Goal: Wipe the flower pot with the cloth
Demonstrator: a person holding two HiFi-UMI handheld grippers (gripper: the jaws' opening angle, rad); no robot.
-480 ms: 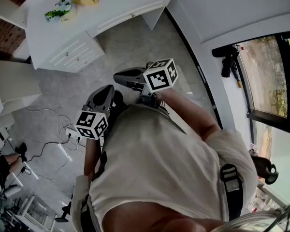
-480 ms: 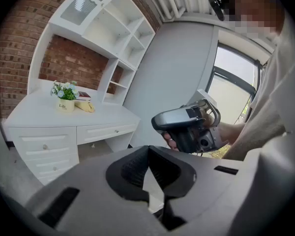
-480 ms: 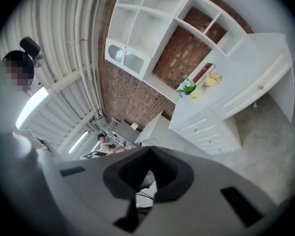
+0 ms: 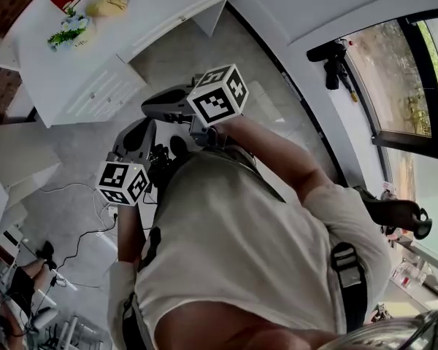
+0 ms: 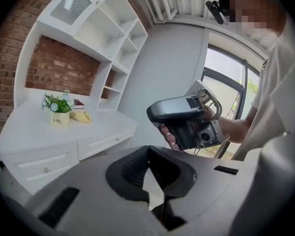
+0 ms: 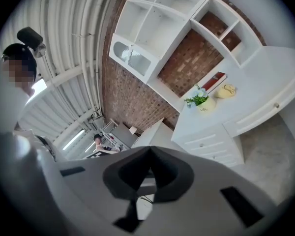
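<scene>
With my left gripper (image 5: 148, 173) and right gripper (image 6: 148, 176) both pinched shut on nothing, the flower pot (image 4: 68, 32) stands well apart on the far-left white desk (image 4: 142, 9), yellow cloth (image 4: 107, 4) just right of it, the right gripper seemingly slightly nearer.

Flower pot (image 5: 60, 119), cream, on the white desk (image 5: 34, 132): the word "Life" printed in dark letters on its front. A smaller line beneath it is too small to read.
</scene>
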